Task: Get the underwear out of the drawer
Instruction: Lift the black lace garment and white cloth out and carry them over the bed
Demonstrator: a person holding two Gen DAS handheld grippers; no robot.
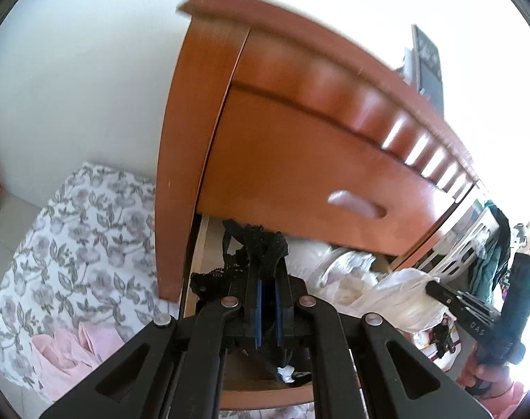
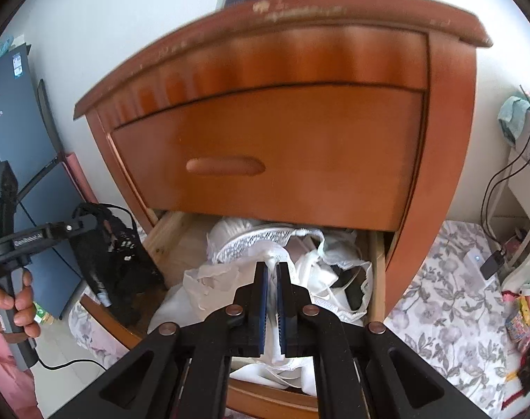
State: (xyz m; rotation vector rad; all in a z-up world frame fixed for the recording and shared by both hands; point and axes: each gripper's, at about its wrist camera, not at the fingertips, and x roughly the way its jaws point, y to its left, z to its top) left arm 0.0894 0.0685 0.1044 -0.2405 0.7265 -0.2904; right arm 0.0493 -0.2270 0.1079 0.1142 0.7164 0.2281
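A wooden nightstand (image 2: 282, 52) has its lower drawer (image 2: 275, 401) pulled out; the upper drawer (image 2: 265, 153) is closed. My left gripper (image 1: 267, 276) is shut on black lace underwear (image 1: 261, 244), held above the drawer's left end; the same black lace underwear (image 2: 115, 255) hangs from that gripper at the left of the right wrist view. My right gripper (image 2: 272, 269) is shut on white underwear (image 2: 265, 244) over the pile of white garments (image 2: 321, 272) inside the drawer. From the left wrist view the right gripper (image 1: 439, 288) reaches into white fabric (image 1: 397, 296).
A floral-print bedsheet (image 1: 73, 244) lies left of the nightstand, with pink cloth (image 1: 69, 349) on it. A person's hand (image 2: 10, 300) holds the left gripper's handle. A white side table (image 2: 523, 188) with cables stands at the right, clutter (image 2: 523, 321) below it.
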